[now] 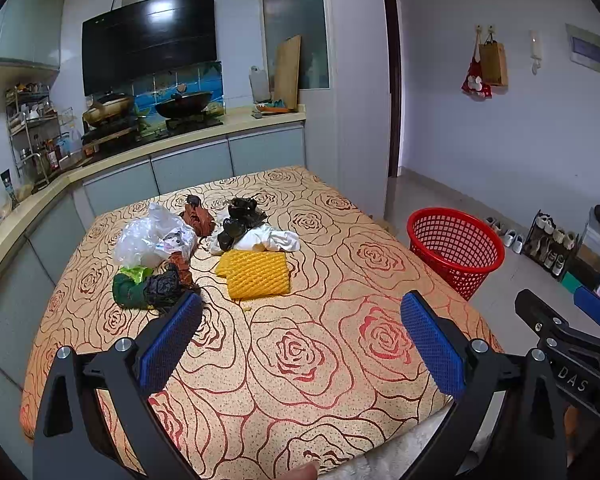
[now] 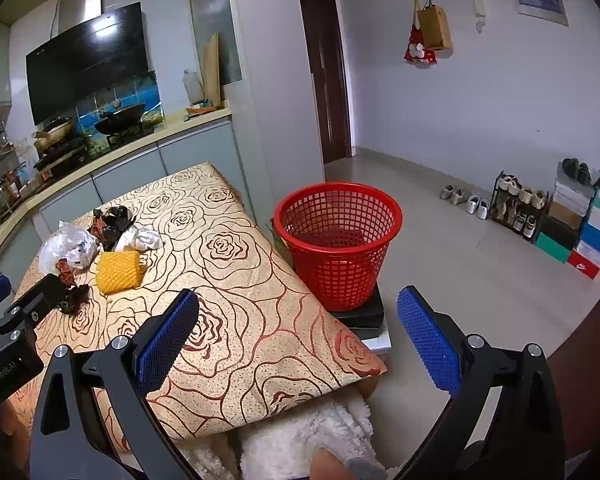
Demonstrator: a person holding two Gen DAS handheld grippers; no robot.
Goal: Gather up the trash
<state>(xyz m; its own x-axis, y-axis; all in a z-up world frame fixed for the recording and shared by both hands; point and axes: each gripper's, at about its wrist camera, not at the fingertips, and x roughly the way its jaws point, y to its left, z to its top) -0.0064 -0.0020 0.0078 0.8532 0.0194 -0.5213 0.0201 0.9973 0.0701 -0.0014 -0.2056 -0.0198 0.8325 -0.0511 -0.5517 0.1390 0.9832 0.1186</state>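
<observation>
- Trash sits in a loose pile toward the far left part of my table (image 1: 300,360), on the rose-patterned cloth, well apart from both tools.
- Within the pile I see a clear plastic bag (image 1: 152,236) at the left side, with a green wrapper (image 1: 130,286) and a crumpled black bag (image 1: 164,286) just beside it on the near side.
- A yellow foam net (image 1: 256,274) lies at the pile's near right, its near edge the closest piece to the table's middle.
- Behind it lie a white crumpled piece (image 1: 272,240), another black bag (image 1: 240,216) and a reddish-brown wrapper (image 1: 196,216), all bunched together and touching.
- My left tool (image 1: 300,340) hovers above the near half of the table, its blue pads spread wide with nothing between them.
- My right tool (image 2: 298,336) hangs over the table's near right corner, likewise wide apart and holding nothing.
- A red basket (image 2: 340,264) stands off the table's right edge, raised on a dark block, apart from the pile. Its mesh wall shows little inside; I cannot tell whether anything lies at its bottom.
- White fluffy fabric (image 2: 300,436) shows below the table's near edge.
- From the right wrist view the yellow foam net (image 2: 118,272) reads as the brightest item in the pile.
</observation>
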